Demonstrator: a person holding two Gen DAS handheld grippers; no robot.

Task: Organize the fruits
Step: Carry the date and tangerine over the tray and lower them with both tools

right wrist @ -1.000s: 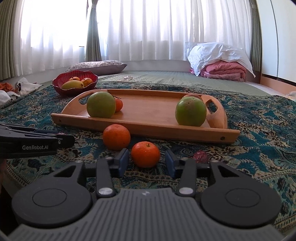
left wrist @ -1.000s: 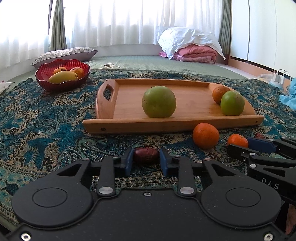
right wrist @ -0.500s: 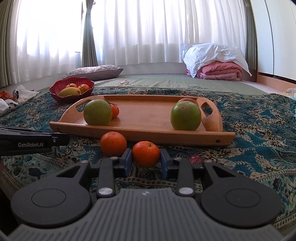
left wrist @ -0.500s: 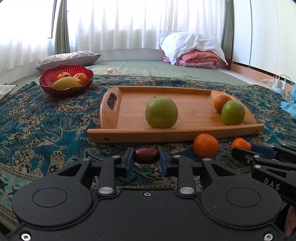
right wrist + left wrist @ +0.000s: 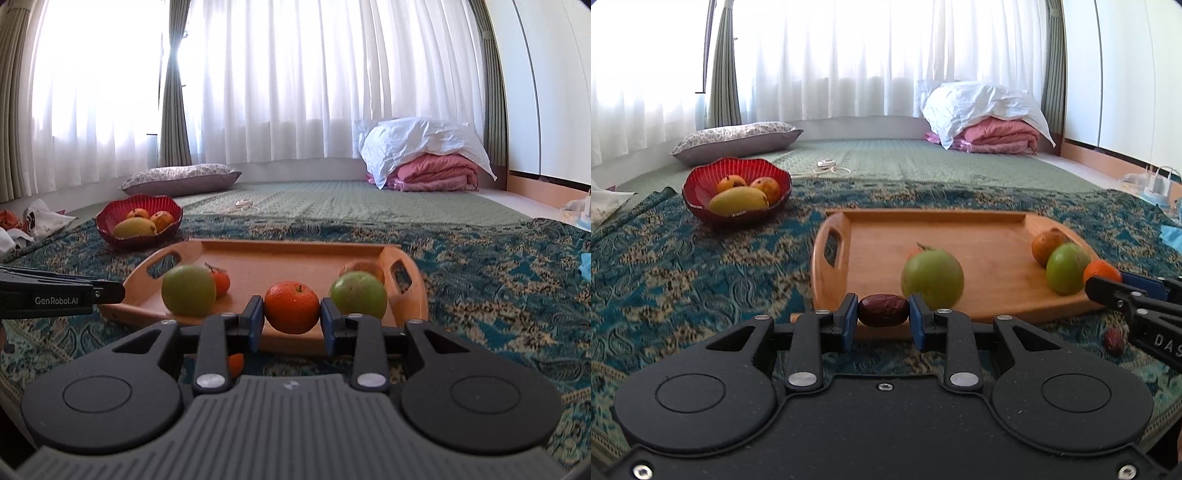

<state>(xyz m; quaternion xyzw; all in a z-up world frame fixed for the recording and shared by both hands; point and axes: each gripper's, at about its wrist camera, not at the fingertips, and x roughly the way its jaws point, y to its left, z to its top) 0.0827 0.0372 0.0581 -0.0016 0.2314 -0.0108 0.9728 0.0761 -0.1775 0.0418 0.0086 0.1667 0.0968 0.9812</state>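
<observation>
Right now my left gripper (image 5: 883, 311) has its jaws clamped on a dark red date (image 5: 882, 310), low in the centre of the left wrist view, in front of the wooden tray's (image 5: 990, 243) near rim. My right gripper (image 5: 291, 314) has its jaws clamped on an orange tangerine (image 5: 291, 307), centre frame, before the same tray. Two green fruits (image 5: 189, 291) sit on the tray. A red bowl (image 5: 701, 192) of mangoes stands upper left on the patterned blue cloth (image 5: 683, 280). Another date (image 5: 1114, 341) lies at lower right.
</observation>
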